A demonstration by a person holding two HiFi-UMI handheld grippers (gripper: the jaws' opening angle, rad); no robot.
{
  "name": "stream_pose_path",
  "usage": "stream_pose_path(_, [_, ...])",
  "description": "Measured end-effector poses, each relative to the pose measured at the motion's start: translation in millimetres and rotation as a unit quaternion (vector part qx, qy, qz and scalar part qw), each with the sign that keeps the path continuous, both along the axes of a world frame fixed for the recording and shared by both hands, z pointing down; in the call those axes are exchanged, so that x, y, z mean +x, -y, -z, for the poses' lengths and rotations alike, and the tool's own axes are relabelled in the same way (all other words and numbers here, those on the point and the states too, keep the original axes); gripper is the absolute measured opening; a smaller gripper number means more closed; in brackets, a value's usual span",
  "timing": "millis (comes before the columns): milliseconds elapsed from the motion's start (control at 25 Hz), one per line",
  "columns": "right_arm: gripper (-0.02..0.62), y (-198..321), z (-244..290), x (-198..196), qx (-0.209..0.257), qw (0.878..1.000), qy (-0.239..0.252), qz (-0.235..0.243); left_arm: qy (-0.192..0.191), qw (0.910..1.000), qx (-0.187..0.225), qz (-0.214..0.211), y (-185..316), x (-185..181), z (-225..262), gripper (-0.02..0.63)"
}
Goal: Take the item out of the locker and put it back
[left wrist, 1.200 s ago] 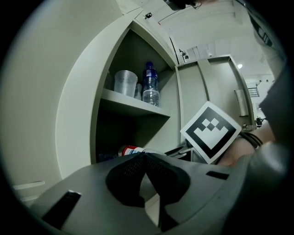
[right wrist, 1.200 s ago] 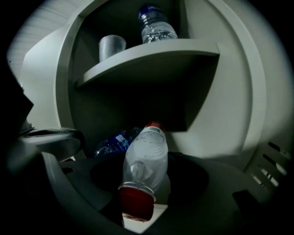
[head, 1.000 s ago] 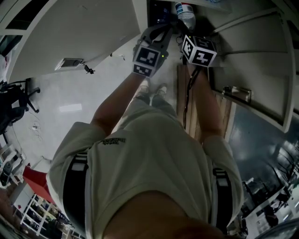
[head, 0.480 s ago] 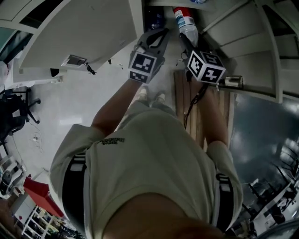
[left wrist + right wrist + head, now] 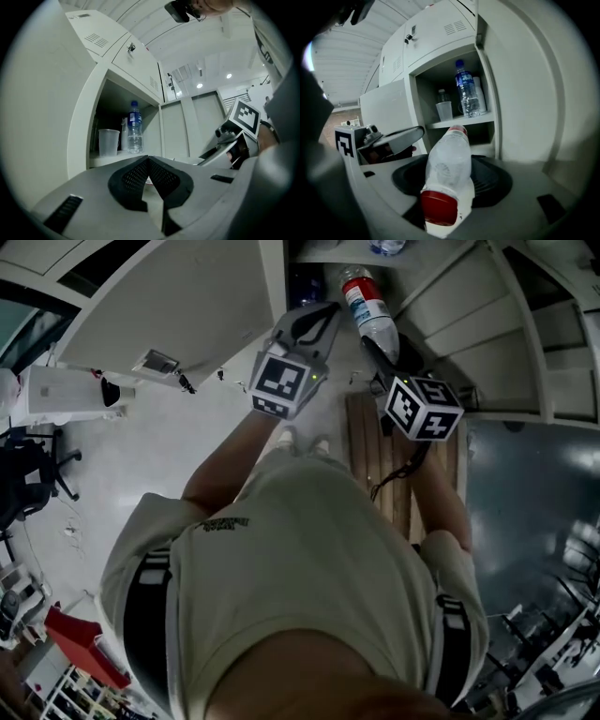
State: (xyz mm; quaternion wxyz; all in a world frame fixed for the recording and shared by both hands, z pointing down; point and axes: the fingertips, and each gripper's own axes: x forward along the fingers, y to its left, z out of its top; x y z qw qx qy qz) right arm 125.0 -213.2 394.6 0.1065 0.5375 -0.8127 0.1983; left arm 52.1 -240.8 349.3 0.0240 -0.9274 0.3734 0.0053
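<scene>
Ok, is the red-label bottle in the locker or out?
Out: the right gripper holds the bottle between its jaws, short of the locker shelf.

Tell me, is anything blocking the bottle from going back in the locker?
Nothing visible blocks it. The right gripper holds the red-capped bottle before the open locker. A plastic cup and a blue-capped bottle stand on its shelf.
</scene>
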Motion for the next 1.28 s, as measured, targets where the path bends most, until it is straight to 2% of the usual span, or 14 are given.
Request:
stream_pose_path(440, [0.268, -48, 79, -15, 0.086, 0.995, 0.023, 0.034, -0.024, 0.9986, 0.047, -0.007, -41, -25, 69, 0.003])
stream_pose_path(680, [0.270, -72, 107, -19, 0.134, 0.990, 0.033, 0.038, -0.030, 0.9978, 0.059, -0.010, -63, -31, 83, 0.003])
stream_pose_path(920, [0.272, -91, 116, -16, 0.148, 0.988, 0.035, 0.040, -0.025, 0.9981, 0.051, -0.025, -85, -30, 81, 0.003])
stream_pose_path(1280, [0.272, -99, 112, -15, 0.142, 0.988, 0.042, 0.046, -0.027, 0.9982, 0.048, -0.023, -92, -32, 78, 0.003])
